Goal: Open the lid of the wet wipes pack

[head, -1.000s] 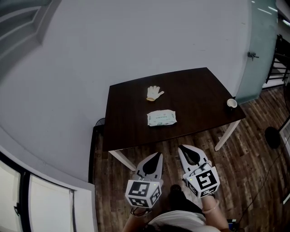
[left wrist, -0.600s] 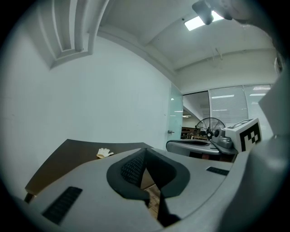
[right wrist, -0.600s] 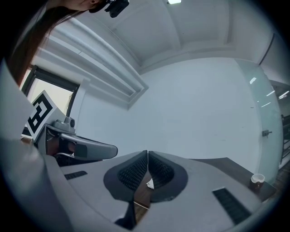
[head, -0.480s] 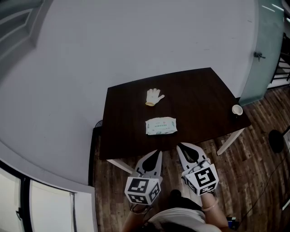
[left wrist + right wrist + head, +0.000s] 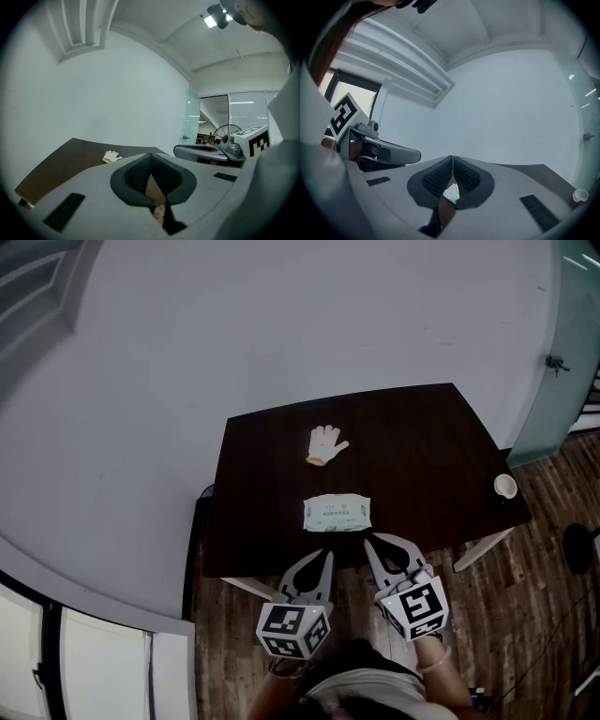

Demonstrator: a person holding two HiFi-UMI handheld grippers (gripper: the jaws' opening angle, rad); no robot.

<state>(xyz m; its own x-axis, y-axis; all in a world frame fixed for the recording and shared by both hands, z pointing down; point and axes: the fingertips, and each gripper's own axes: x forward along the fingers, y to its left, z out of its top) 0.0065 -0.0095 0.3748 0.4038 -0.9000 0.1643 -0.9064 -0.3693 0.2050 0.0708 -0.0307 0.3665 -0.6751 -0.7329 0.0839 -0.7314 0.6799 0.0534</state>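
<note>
Task not begun. The flat, white-and-green soft wet wipes pack point(image 5: 337, 513) lies near the front edge of the dark brown wooden table point(image 5: 422, 446), with no raised lid visible. The left hand-held gripper point(image 5: 326, 557) and right hand-held gripper point(image 5: 368, 540) hover just short of it, jaws together, empty. Remaining: reaching, steadying, lifting the lid.

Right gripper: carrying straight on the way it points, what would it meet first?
Probably the wipes pack on the table: it lies in line, just beyond the right gripper. Height is unclear, so the gripper might pass above it.
</note>
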